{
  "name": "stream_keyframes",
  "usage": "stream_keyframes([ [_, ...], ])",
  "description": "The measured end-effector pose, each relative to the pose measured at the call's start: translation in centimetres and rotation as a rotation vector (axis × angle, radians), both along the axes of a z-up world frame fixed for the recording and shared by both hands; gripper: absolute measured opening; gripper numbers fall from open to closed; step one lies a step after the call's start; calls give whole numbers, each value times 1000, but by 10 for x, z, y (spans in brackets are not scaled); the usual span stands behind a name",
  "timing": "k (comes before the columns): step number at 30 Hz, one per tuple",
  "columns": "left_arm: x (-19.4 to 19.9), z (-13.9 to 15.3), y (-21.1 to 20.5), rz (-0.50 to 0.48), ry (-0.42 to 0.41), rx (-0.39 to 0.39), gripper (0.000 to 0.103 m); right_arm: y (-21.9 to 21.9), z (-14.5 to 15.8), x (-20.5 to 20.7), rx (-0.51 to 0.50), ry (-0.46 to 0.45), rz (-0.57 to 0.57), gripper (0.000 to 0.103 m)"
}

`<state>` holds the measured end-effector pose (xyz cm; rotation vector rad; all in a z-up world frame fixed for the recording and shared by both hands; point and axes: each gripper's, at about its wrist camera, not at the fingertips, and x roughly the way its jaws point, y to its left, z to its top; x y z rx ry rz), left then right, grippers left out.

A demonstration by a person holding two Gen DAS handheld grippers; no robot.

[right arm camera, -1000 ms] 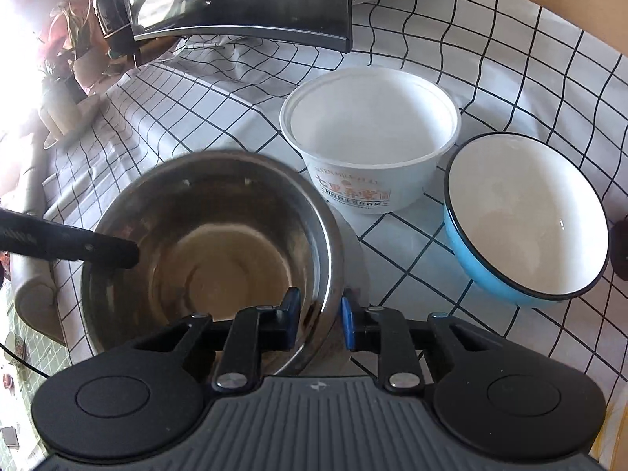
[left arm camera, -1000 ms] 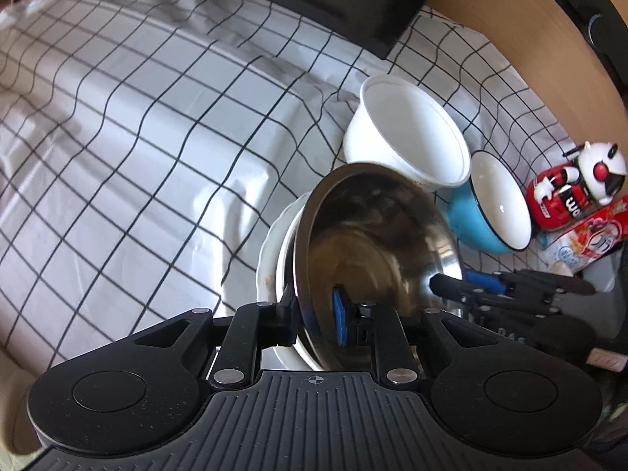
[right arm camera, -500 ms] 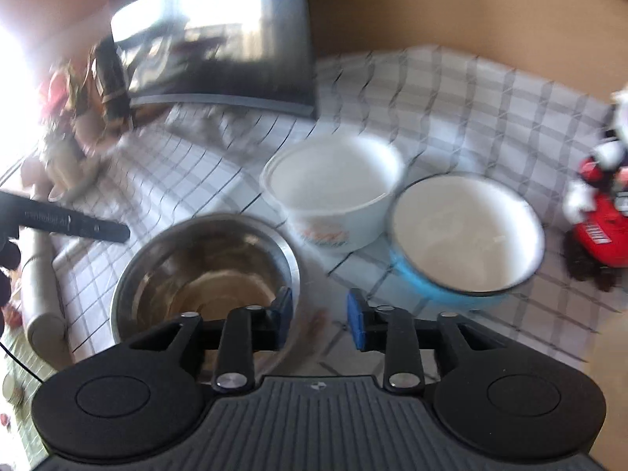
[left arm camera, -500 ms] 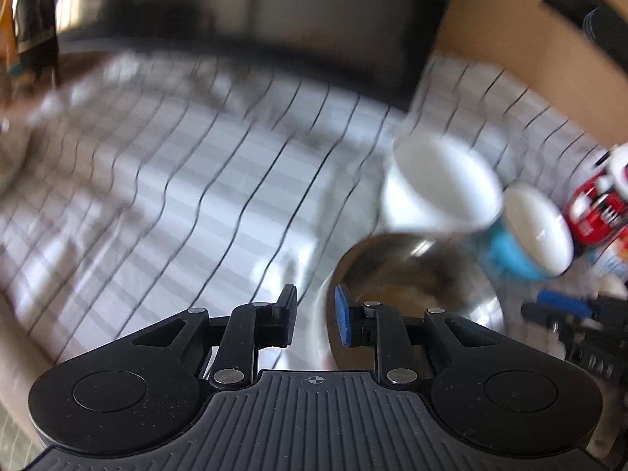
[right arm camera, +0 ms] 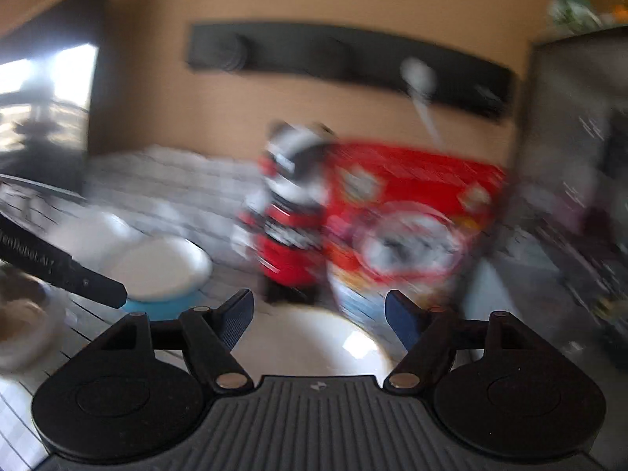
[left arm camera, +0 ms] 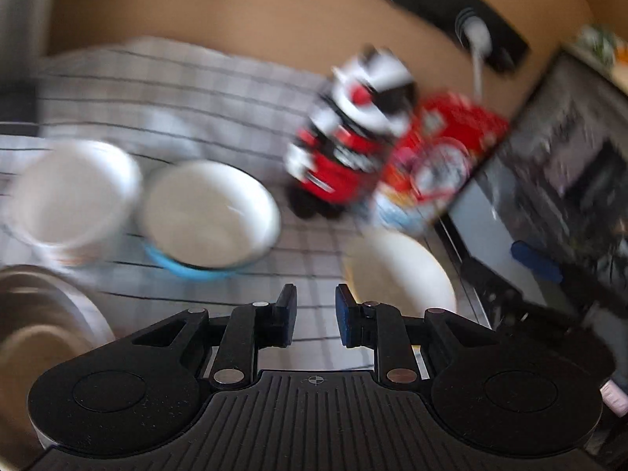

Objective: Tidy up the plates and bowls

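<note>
Both views are blurred by motion. In the left wrist view the steel bowl (left arm camera: 35, 314) sits at the lower left, a white tub (left arm camera: 70, 196) and a blue bowl with a white inside (left arm camera: 212, 216) stand behind it, and a white plate (left arm camera: 400, 271) lies to the right. My left gripper (left arm camera: 314, 314) is empty, its jaws a small gap apart, above the checked cloth (left arm camera: 176, 90). My right gripper (right arm camera: 318, 314) is wide open and empty over the white plate (right arm camera: 314, 341). The blue bowl (right arm camera: 165, 271) and the left gripper's finger (right arm camera: 66, 267) show at the left.
A red and white figure (left arm camera: 345, 137) and a red packet (left arm camera: 443, 157) stand behind the plate, also in the right wrist view (right arm camera: 290, 212). A dark appliance (left arm camera: 569, 176) is on the right. A black rail (right arm camera: 353, 62) hangs on the brown wall.
Both grippers let go of the steel bowl and swung right toward the white plate. The right gripper opened wide. The steel bowl now rests at the left.
</note>
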<state>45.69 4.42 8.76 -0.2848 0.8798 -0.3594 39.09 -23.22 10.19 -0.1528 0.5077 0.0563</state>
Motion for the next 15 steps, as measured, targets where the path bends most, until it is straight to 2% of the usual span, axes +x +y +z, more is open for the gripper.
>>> stream_keyframes([
  [3, 11, -19, -35, -25, -9, 5, 23, -31, -15, 10, 39, 96, 0, 75],
  [6, 23, -34, -58, -5, 25, 22, 24, -51, -32, 22, 99, 163, 6, 72],
  [10, 37, -53, -76, 38, 84, 67, 24, -61, -52, 34, 142, 193, -13, 69],
  [15, 56, -79, -83, 35, 183, 37, 24, -73, -67, 59, 247, 222, -47, 69],
])
